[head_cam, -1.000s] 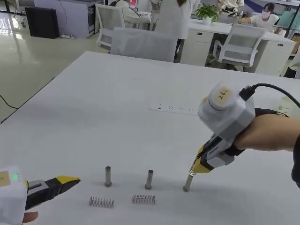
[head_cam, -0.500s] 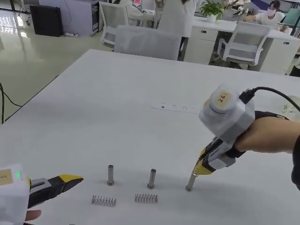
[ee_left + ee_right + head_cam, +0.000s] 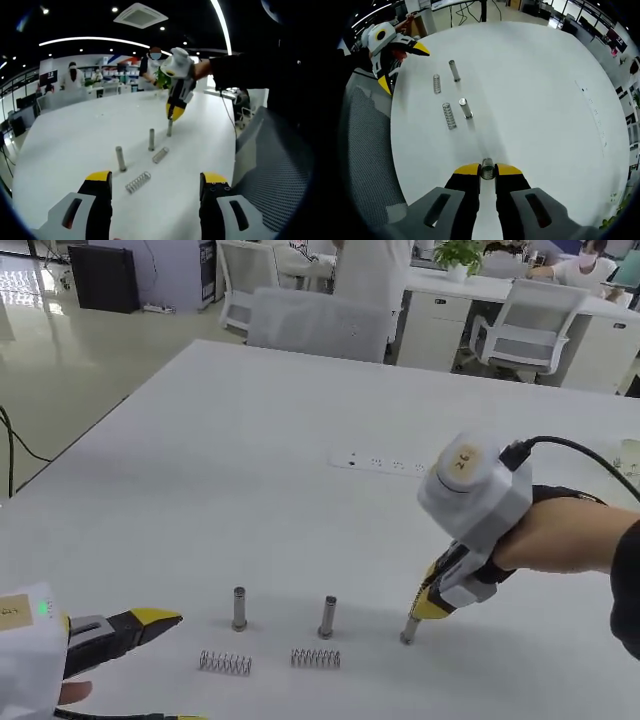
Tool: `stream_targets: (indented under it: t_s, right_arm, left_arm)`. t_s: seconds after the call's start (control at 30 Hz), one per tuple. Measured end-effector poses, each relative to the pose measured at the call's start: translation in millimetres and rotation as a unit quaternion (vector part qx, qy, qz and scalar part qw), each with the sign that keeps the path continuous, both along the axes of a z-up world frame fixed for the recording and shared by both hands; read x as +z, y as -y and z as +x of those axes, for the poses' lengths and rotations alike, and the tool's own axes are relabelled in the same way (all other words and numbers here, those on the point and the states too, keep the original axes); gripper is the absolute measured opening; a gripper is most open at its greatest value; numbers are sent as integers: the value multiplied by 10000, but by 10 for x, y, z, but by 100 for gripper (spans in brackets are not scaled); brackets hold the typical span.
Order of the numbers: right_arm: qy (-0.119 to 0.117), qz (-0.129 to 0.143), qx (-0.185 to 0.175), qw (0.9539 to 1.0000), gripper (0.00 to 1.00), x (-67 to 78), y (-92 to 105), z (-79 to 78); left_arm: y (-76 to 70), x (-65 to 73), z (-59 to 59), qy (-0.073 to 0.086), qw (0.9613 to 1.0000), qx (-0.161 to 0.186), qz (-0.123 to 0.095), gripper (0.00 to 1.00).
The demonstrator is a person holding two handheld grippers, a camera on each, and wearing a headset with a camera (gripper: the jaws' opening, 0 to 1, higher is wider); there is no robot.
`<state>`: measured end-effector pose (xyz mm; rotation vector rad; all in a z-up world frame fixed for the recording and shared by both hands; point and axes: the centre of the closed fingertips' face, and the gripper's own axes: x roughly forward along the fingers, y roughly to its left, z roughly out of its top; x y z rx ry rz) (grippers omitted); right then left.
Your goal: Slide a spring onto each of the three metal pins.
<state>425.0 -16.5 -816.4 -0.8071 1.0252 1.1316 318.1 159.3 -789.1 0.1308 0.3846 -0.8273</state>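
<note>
The white table [image 3: 250, 440] carries everything. The right gripper [image 3: 430, 608] hangs nose-down over the table's near right part, jaws closed on a spring [image 3: 488, 169]. The right gripper view looks straight down the coil's bore, so its long axis runs along the jaws, close to upright. The right pin [image 3: 409, 631] stands just beneath, at about 7 o'clock from the yellow tips in the head view. I cannot tell how far the coil has gone down it. The coming move, as I judge it, turns on keeping bore and pin in one line while the gripper lowers.

The left gripper [image 3: 152, 620] hovers low at the near left, jaws apart and holding nothing. The left pin [image 3: 239, 608] lies at 3 o'clock from its tips. The middle pin [image 3: 327, 616] is beyond it on the same line. Both stand upright and bare.

A loose spring [image 3: 224, 663] lies flat just in front of the left pin, at 4 o'clock from the left gripper. A second loose spring [image 3: 315, 658] lies before the middle pin. Both have their long axes running 9 to 3. The left gripper is much the nearer hand for them.
</note>
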Motion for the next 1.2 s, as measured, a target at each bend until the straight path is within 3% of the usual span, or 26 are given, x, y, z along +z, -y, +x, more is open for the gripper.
stream_targets:
  t_s: [0.63, 1.2]
  right_arm:
    - [-80, -91, -47, 9999, 8, -280, 3, 2]
    - [0, -50, 3, 10000, 9, -294, -5, 19]
  left_arm:
    - [-15, -11, -7, -14, 10000, 44, 19, 67]
    - [-20, 0, -1, 2, 10000, 76, 24, 66]
